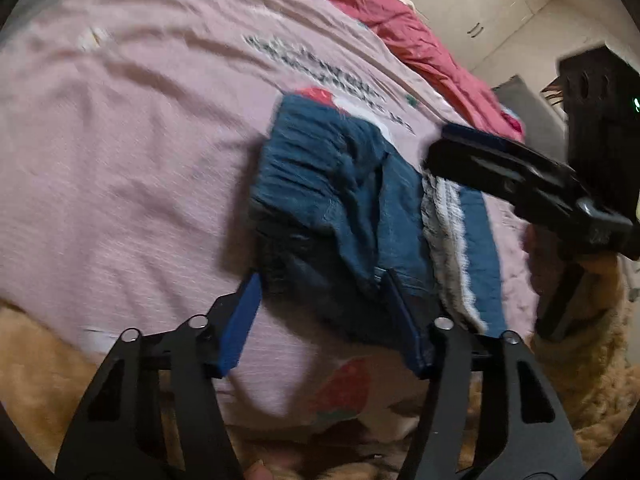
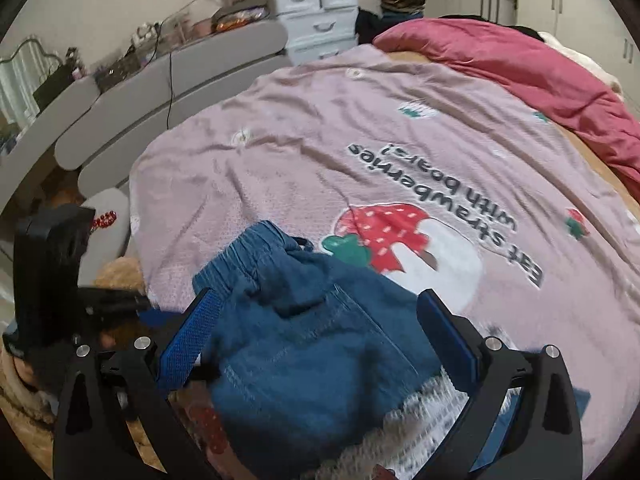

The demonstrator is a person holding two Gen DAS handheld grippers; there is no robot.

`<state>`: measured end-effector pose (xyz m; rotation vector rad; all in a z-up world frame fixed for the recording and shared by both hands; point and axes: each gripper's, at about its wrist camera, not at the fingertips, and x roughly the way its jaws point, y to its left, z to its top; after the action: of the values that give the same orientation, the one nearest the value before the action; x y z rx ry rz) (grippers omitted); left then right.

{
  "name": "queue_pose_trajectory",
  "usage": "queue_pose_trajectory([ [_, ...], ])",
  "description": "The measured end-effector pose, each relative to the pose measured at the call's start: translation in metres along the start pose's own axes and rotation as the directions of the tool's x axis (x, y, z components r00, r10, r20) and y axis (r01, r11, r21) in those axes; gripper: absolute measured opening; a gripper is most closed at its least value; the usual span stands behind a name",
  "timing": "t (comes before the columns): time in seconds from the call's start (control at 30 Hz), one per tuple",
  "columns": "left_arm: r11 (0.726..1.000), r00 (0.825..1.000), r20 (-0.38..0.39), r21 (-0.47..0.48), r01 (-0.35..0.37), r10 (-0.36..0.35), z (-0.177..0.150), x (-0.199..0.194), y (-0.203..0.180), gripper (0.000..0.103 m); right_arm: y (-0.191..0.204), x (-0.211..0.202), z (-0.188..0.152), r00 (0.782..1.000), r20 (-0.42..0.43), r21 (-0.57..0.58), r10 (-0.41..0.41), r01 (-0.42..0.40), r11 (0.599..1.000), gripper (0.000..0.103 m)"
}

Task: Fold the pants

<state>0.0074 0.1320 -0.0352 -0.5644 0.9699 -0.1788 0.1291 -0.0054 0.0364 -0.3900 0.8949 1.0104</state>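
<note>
pants (image 1: 344, 208) lying folded on bed (image 1: 120, 140), just ahead | left hand-held gripper (image 1: 324, 320) gaping, straddling near edge | right hand-held gripper (image 2: 320, 336) gaping above

The left wrist view looks forward and down along its 2 fingers onto the pink blanket (image 1: 120, 140), close above the folded pants (image 1: 340, 200), with wardrobe doors (image 1: 480, 0) at 1 o'clock. The right wrist view sits low and close over the same pants (image 2: 304, 352), facing the headboard (image 2: 160, 80) at 10 o'clock. Both views share the pants, blanket and red duvet (image 2: 540, 80); each shows the other gripper at its edge
</note>
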Motion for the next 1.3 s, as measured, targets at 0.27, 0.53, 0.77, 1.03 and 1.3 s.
queue_pose_trajectory([
  [0.27,1.0,1.0,-0.012,-0.015,-0.002,0.002,-0.005,0.01,0.005,0.049,0.005,0.039,0.02,0.993,-0.08,0.012,0.09,-0.09,0.996,0.099],
  [0.53,1.0,1.0,-0.011,-0.018,-0.004,0.003,-0.002,0.013,0.001,0.049,0.01,0.081,0.032,0.97,-0.166,-0.017,0.175,-0.181,0.983,0.08],
  [0.77,0.998,0.999,0.01,-0.054,0.037,-0.036,-0.004,0.007,-0.003,0.068,-0.004,0.062,0.021,0.951,-0.133,-0.001,0.278,-0.281,0.96,0.033],
  [1.03,0.988,0.99,0.003,-0.049,0.143,-0.143,0.005,0.013,-0.033,0.044,-0.035,-0.004,0.01,0.947,0.01,0.036,0.321,-0.322,0.946,0.033],
  [1.3,0.978,0.981,-0.017,0.077,0.193,-0.192,0.009,0.012,-0.092,0.034,-0.073,-0.046,-0.014,0.951,0.102,0.104,0.291,-0.301,0.948,0.033],
])
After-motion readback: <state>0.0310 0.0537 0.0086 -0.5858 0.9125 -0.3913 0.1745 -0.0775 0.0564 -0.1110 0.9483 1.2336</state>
